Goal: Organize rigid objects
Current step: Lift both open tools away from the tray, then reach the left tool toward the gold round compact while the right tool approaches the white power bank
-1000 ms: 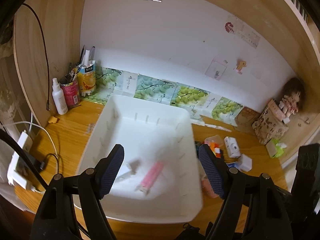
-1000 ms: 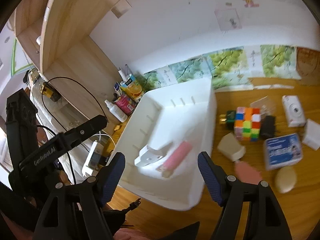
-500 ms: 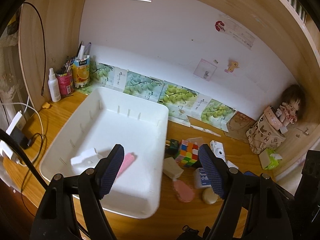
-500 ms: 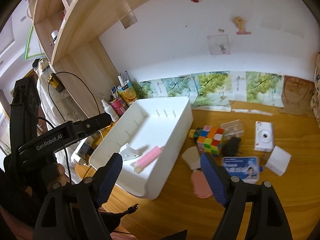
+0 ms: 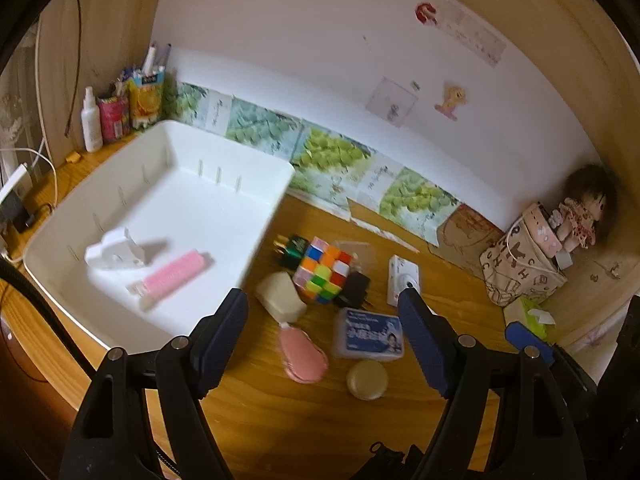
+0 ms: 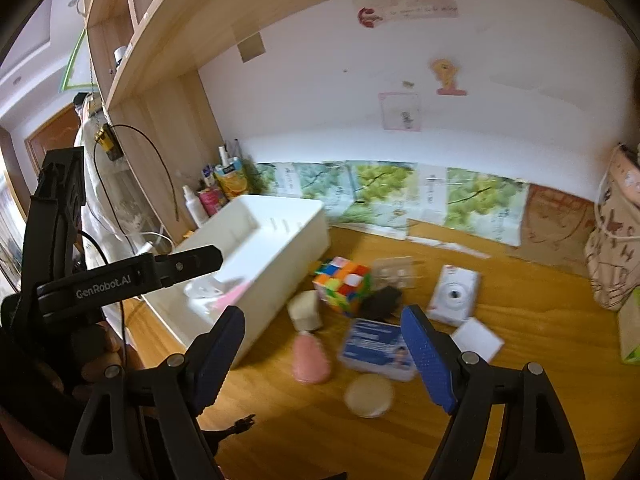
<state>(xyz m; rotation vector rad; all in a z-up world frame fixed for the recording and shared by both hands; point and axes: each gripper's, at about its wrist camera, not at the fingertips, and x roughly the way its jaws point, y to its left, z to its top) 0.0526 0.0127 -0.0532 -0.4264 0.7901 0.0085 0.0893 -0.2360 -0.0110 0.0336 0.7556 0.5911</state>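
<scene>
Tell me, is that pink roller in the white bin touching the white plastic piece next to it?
Apart. In the left wrist view, the pink roller lies on the bin floor with a strip of bare floor between it and the white plastic piece.

Your right wrist view smears the near clutter: the blue-labelled box, the round cream tin and the pink oval piece have soft edges, and the box print is unreadable. The white bin shows you mostly its outer wall there; the pink roller peeks over the rim, the rest hidden (the left gripper's black arm crosses it too). In your left wrist view a black plug sits half behind the colour cube. The patterned bag is cut by the right edge.
</scene>
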